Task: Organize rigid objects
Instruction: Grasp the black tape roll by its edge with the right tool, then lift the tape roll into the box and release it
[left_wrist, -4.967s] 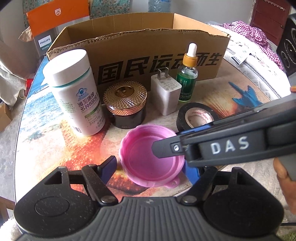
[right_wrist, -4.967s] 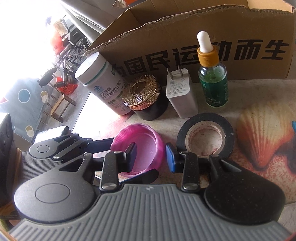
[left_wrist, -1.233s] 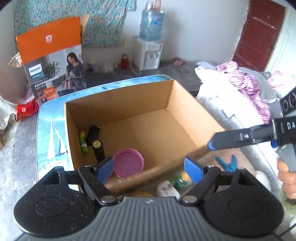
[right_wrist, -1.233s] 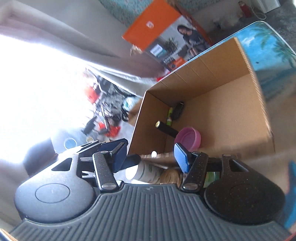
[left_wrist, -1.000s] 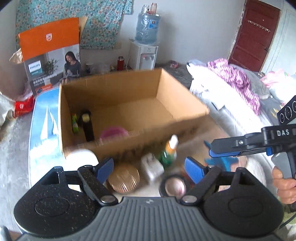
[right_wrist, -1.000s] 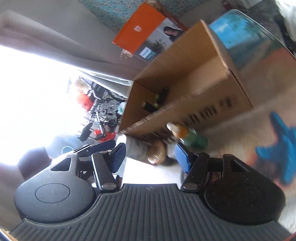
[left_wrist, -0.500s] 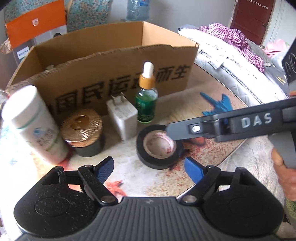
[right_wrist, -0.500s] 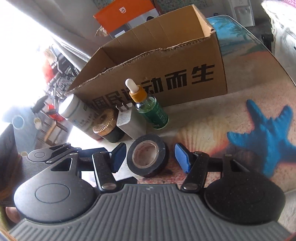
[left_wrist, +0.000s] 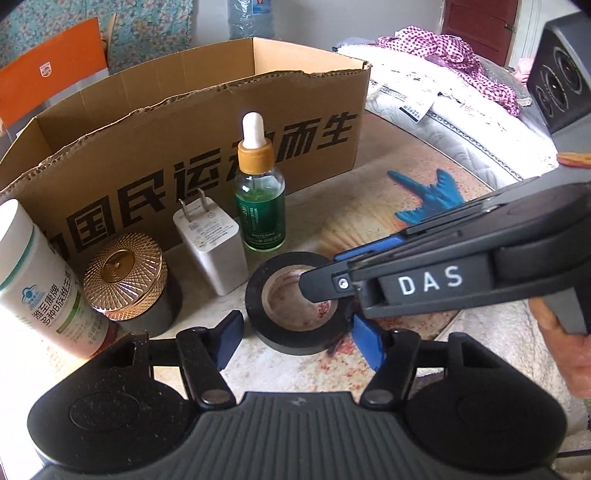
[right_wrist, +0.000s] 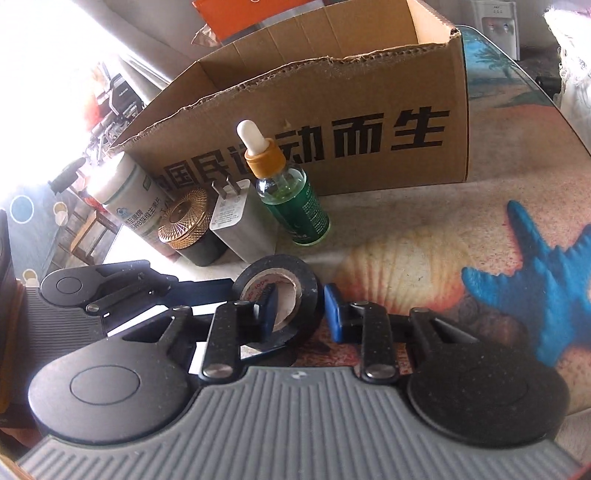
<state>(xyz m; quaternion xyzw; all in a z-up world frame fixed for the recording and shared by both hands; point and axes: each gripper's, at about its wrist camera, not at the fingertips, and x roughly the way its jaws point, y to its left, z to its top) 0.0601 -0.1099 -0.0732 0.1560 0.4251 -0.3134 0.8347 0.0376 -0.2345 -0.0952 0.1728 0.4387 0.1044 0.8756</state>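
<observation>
— Why do we have the right tongs (right_wrist: 300, 308) straddling the roll of black electrical tape (left_wrist: 295, 308)?

— One finger sits inside its core and one outside the wall, not yet pinched, so we judge the rim grip is next. The left tongs (left_wrist: 297, 341) stand wide and empty just in front of it.

— And the others?

— Lined up before the cardboard box (left_wrist: 207, 122): dropper bottle (left_wrist: 260, 201), white charger (left_wrist: 208, 243), gold-lidded jar (left_wrist: 127, 280), supplement bottle (left_wrist: 35, 280).

— The surroundings?

— A bench (right_wrist: 461, 206) printed with shells and starfish; a bed with a quilt lies beyond.
</observation>
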